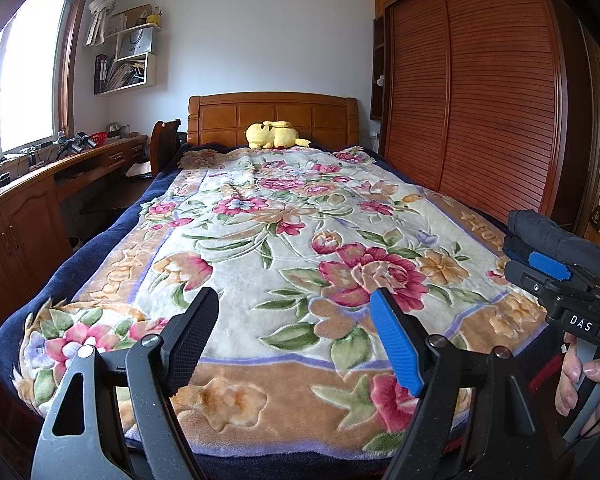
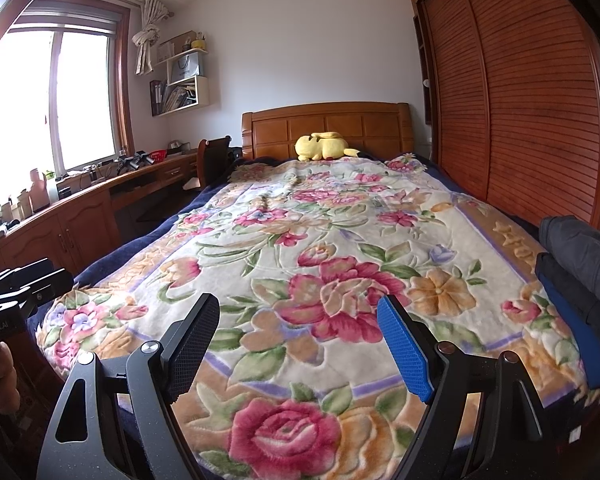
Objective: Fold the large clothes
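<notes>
A dark grey and blue folded garment [image 2: 580,272] lies at the right edge of the bed; in the left wrist view it [image 1: 552,236] shows behind the right gripper's body. The floral blanket [image 1: 300,240] covers the bed. My left gripper [image 1: 300,344] is open and empty above the foot of the bed. My right gripper [image 2: 304,348] is open and empty too, held to the right of the left one, with the garment beyond its right finger. No large garment is spread on the blanket.
A yellow plush toy [image 1: 274,135] lies at the wooden headboard [image 1: 272,116]. A slatted wardrobe [image 1: 480,92] runs along the right. A long wooden desk [image 2: 80,208] with clutter stands under the window at left, with a chair [image 1: 164,148] beside the bed.
</notes>
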A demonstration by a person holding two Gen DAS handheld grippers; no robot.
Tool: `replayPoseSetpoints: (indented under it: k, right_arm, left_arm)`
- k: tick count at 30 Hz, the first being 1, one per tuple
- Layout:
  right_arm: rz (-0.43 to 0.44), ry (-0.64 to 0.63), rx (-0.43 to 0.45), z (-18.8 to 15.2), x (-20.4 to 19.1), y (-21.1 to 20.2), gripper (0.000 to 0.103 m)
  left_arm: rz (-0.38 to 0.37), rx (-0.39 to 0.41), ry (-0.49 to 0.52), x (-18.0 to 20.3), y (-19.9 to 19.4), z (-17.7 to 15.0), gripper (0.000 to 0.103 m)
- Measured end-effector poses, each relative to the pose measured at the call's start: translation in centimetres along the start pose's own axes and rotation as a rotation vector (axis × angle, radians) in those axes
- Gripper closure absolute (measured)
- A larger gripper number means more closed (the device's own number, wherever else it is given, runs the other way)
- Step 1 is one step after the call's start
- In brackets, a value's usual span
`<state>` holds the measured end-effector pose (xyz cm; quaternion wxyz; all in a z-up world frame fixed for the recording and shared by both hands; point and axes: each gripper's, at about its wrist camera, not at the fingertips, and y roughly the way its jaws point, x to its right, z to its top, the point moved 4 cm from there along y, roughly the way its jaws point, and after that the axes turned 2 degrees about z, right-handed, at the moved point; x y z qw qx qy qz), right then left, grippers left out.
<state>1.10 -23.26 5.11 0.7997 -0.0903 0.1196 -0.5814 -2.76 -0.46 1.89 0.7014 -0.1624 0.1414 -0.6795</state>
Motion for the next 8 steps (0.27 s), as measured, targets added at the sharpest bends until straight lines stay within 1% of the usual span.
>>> replayPoseSetpoints:
  k: [8]
  right_arm:
    - [0.001, 0.001, 0.0, -0.01, 0.01, 0.02, 0.02]
  left_arm:
    - [-0.002, 0.0, 0.003, 0.19, -0.07, -0.03, 0.024]
